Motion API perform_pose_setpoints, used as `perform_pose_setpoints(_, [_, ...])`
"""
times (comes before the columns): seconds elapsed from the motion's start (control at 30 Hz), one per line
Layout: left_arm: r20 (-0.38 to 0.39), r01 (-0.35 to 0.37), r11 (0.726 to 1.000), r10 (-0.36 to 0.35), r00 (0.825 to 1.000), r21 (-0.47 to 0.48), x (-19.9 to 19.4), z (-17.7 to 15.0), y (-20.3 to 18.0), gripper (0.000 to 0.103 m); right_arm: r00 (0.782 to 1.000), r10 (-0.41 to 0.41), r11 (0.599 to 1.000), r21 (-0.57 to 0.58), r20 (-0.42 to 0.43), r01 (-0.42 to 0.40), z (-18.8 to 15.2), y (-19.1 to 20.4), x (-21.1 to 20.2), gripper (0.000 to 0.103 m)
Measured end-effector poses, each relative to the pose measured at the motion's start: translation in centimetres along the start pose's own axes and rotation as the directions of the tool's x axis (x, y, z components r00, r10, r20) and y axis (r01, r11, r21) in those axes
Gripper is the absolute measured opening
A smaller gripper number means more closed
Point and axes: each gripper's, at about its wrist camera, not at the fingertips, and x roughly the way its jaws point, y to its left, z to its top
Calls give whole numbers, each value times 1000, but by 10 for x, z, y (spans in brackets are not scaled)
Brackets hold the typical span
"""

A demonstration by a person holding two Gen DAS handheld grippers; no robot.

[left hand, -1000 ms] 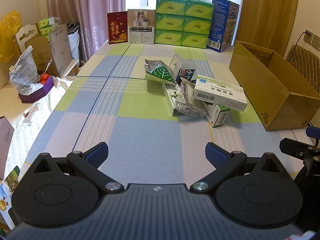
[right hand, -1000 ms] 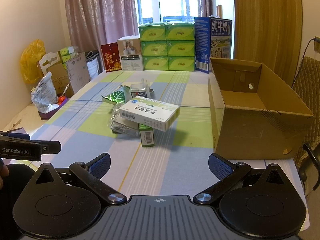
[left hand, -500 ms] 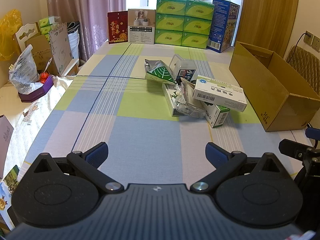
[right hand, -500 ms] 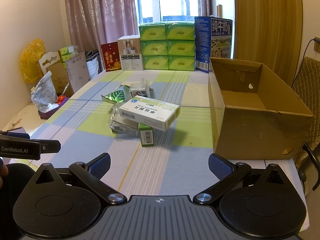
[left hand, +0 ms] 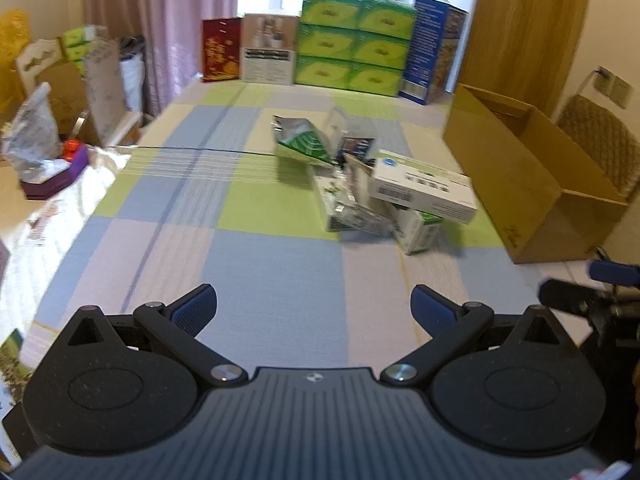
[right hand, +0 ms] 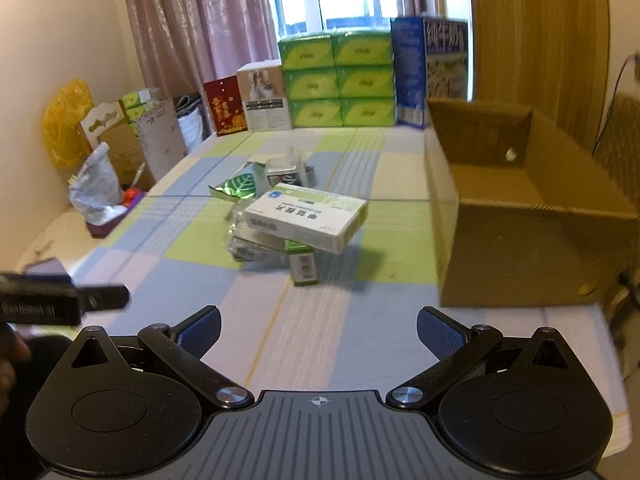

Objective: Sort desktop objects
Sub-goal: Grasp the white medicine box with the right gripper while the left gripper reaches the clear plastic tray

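A heap of small packages lies mid-table. On top rests a white medicine box (left hand: 424, 192) (right hand: 306, 220). Under it stand a small green-and-white box (left hand: 418, 232) (right hand: 303, 264), crinkled clear packets (left hand: 356, 212) (right hand: 250, 246), a green leaf-print foil pouch (left hand: 300, 142) (right hand: 238, 184) and a clear plastic case (left hand: 352, 136) (right hand: 286, 170). An open cardboard box (left hand: 520, 184) (right hand: 516, 236) stands to the right of the heap. My left gripper (left hand: 314, 306) and right gripper (right hand: 318, 330) both hover open over the near end of the table, with nothing between the fingers.
Green tissue packs (left hand: 354, 42), a blue carton (left hand: 434, 46) and a red gift box (left hand: 222, 50) line the table's far edge. To the left sit a purple tray with a plastic bag (left hand: 38, 156) and cardboard clutter. A woven chair (left hand: 600, 140) stands behind the cardboard box.
Both wrist views have shifted forward toward the heap, with motion blur now. Both grippers stay open. Nothing on the table has moved.
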Motion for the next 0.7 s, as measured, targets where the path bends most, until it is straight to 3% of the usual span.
perform_pose_setpoints(0.07, [-10, 34, 999, -34, 999, 3, -1, 3, 2, 101, 1000, 11, 1000, -14, -7, -11, 10, -3, -2, 101])
perform_pose_setpoints(0.2, [7, 77, 995, -77, 997, 62, -5, 15, 5, 101, 997, 76, 985, -158, -5, -76, 36, -2, -10, 101])
perform_pose_setpoints(0.33, [14, 108, 974, -113, 993, 197, -3, 37, 6, 101, 993, 113, 923, -368, -17, -112, 61, 6, -8, 101])
perform_pose_setpoints(0.43, [21, 119, 937, -133, 991, 328, 1, 50, 2, 101, 989, 139, 869, -473, -53, -148, 75, 11, 3, 101])
perform_pose_setpoints(0.57, [10, 160, 889, -182, 983, 429, 11, 67, -2, 101, 983, 106, 821, -544, -148, -170, 97, 15, 29, 101])
perform_pose_setpoints(0.7, [-29, 217, 832, -236, 971, 510, 31, 79, -1, 101, 970, 93, 711, -667, -224, -223, 104, 25, 58, 101])
